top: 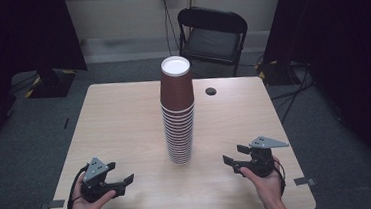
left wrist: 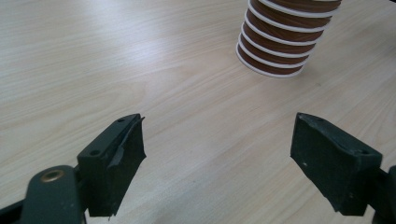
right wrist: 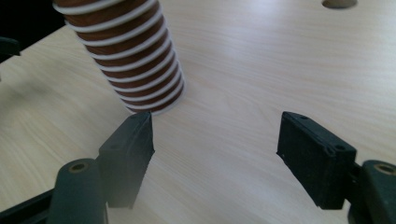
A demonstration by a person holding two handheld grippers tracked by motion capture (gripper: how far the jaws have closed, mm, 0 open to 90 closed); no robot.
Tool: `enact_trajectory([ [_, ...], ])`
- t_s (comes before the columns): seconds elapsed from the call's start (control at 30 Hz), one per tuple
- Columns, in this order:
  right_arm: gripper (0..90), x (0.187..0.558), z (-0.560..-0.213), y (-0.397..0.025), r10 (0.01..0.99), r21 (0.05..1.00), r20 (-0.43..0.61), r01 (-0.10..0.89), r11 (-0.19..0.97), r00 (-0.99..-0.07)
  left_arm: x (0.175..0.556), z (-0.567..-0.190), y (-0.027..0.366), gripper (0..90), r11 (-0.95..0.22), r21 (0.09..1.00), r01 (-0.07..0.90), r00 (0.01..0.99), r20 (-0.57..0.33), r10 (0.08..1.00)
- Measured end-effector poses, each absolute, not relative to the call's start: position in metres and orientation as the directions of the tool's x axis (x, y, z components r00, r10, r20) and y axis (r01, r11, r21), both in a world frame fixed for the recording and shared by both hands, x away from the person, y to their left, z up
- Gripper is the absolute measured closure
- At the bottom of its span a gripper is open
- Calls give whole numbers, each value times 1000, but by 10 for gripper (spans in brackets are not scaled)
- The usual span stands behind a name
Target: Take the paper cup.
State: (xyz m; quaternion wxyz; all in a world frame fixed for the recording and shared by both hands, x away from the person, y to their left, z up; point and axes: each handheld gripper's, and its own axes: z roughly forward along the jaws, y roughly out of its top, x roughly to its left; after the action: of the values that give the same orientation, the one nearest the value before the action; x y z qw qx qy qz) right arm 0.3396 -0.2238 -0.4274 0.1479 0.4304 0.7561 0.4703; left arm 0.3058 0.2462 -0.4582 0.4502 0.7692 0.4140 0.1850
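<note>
A tall stack of brown cups (top: 178, 112) stands upside down mid-table (top: 120, 129). The left gripper (top: 119, 179) and right gripper (top: 231, 159) sit near the front edge on either side, jaws wide, holding nothing. The high view takes in a chair (top: 212, 37) behind; the right gripper view catches the table's hole (right wrist: 339, 3).
</note>
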Motion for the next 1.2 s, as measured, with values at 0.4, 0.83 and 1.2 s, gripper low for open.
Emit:
enact_trajectory([
  [0.4,267,346,-382,-198,713,906,168,391,160,-681,307,-459,246,187,-253,844,472,589,-88,803],
  [0.83,226,351,-344,-184,651,936,201,341,94,-732,308,-459,246,194,-250,844,475,585,-91,806],
  [1.2,139,360,-306,-162,598,955,173,281,92,-783,309,-459,248,218,-243,845,476,583,-97,807],
])
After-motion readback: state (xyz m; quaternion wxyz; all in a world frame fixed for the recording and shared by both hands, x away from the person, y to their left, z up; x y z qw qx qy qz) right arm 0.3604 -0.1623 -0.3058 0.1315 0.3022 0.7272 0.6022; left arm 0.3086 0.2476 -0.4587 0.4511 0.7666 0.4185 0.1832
